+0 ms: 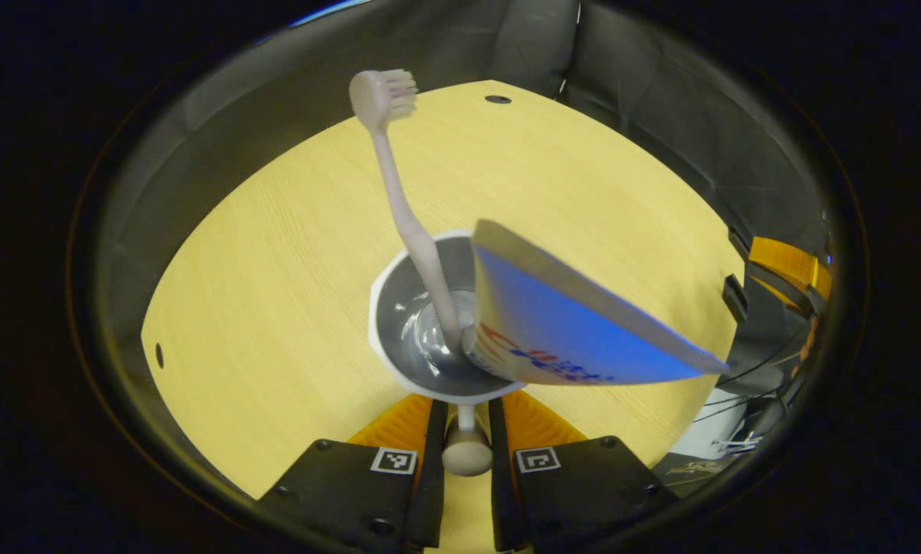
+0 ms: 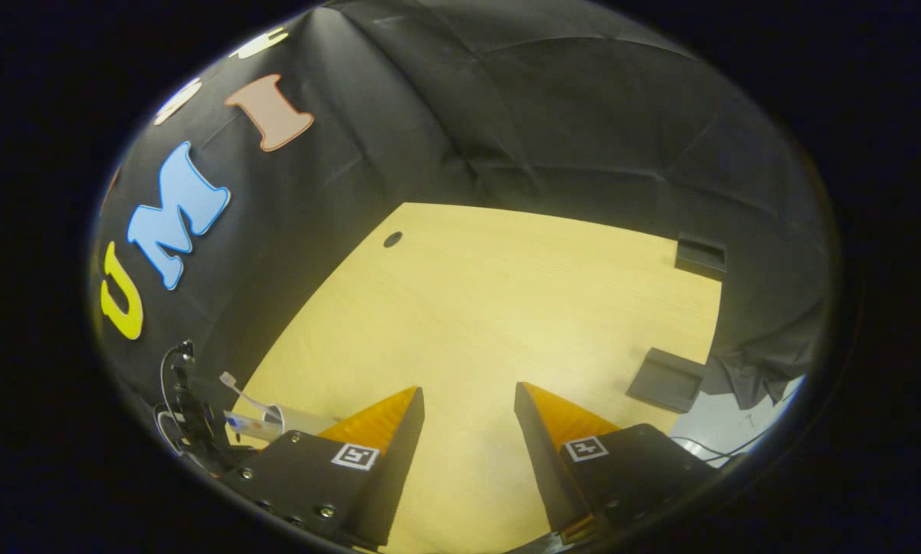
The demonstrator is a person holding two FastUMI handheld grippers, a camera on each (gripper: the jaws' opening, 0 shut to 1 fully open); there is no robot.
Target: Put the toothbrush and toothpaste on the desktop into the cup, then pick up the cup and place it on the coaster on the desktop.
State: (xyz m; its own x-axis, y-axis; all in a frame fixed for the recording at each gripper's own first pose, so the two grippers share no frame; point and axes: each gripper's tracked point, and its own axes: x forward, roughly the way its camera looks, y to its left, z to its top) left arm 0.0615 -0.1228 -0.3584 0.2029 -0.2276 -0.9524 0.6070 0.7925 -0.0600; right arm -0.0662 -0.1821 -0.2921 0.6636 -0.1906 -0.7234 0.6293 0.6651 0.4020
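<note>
The left gripper has its jaws closed on the handle of the cup, which carries the toothbrush and toothpaste above mid-surface. The tall contents could tip out if the cup tilts (the tube leans far over the rim). The right gripper hangs open and empty; a dark square thing, perhaps the coaster, lies near the surface's edge.

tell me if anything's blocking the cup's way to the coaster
Nothing visible does. The left gripper holds the cup by its handle, with the toothbrush and toothpaste inside. The dark square coaster lies on the desktop with bare wood around it.
</note>
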